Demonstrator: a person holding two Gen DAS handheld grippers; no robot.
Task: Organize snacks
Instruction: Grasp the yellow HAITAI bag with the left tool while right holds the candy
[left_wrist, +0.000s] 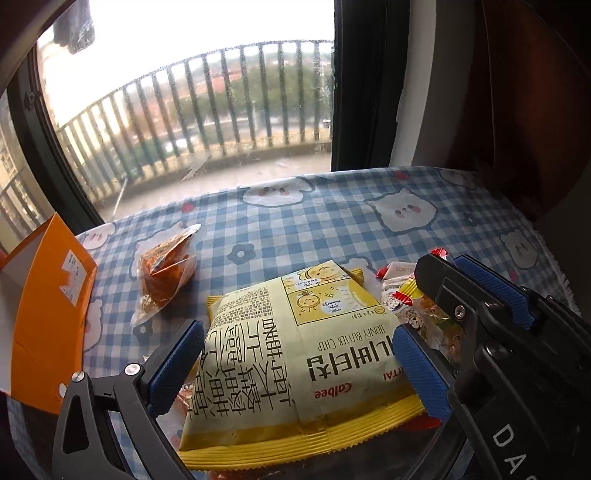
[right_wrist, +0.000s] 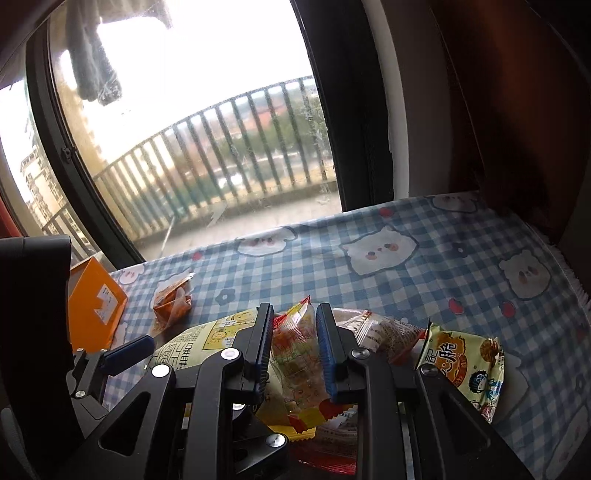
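My left gripper (left_wrist: 295, 354) has its blue pads against both sides of a pale yellow Honey Butter Chip bag (left_wrist: 295, 350) lying on a pile of snacks; it also shows in the right wrist view (right_wrist: 207, 339). My right gripper (right_wrist: 295, 347) is shut on a clear yellow-and-red snack packet (right_wrist: 295, 354), right beside the chip bag. The right gripper's body (left_wrist: 480, 302) shows in the left wrist view. A small orange-red snack pack (left_wrist: 166, 273) lies apart on the cloth to the left. A yellow cartoon packet (right_wrist: 469, 365) lies at the right.
An orange open box (left_wrist: 48, 302) stands at the left table edge, also in the right wrist view (right_wrist: 96, 306). The blue checked tablecloth (left_wrist: 332, 221) covers the table. A window with railing is behind. A dark curtain hangs at the back right.
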